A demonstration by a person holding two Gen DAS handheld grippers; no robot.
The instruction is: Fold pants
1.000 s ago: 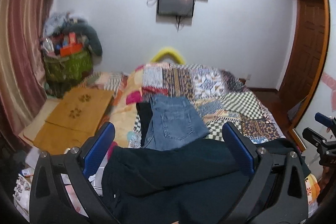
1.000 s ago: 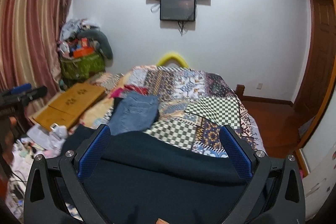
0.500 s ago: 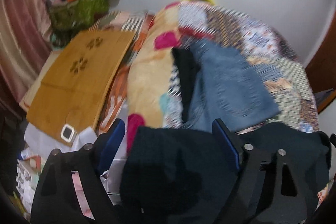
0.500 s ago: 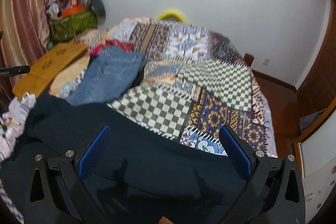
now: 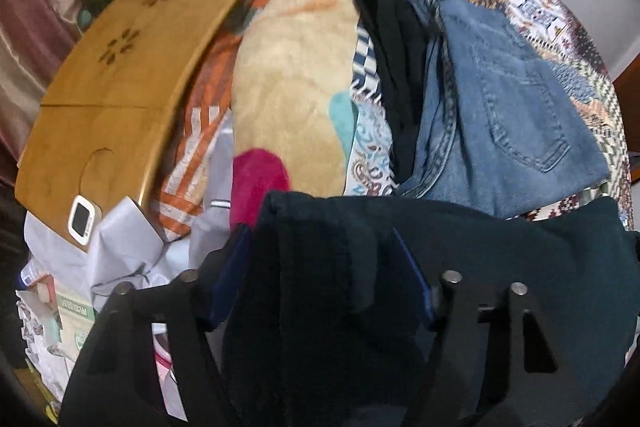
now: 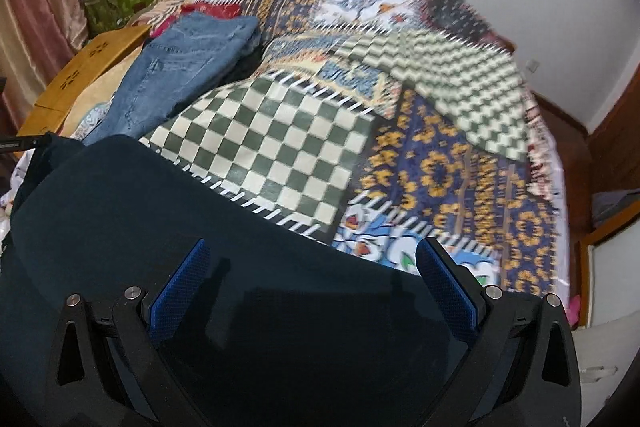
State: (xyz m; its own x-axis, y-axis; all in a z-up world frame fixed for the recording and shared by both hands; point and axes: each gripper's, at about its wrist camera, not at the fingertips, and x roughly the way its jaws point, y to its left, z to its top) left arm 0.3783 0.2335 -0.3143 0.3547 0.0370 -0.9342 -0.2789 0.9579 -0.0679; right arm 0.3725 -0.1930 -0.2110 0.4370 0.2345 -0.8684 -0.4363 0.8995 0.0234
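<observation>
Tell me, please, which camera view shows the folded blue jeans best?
The left wrist view: the blue jeans lie near the middle, close enough to show the back pocket and seams. The right wrist view shows them smaller, off to the left, lying on the patchwork bedspread.

The pants (image 5: pixel 500 267) lie on the bed (image 6: pixel 440 167) between and under both tongs. Beyond the left tongs (image 5: pixel 320 267) lie folded jeans (image 5: pixel 512 115) on a blanket (image 5: pixel 296 87); left of them, a wooden board (image 5: pixel 120 75).
</observation>
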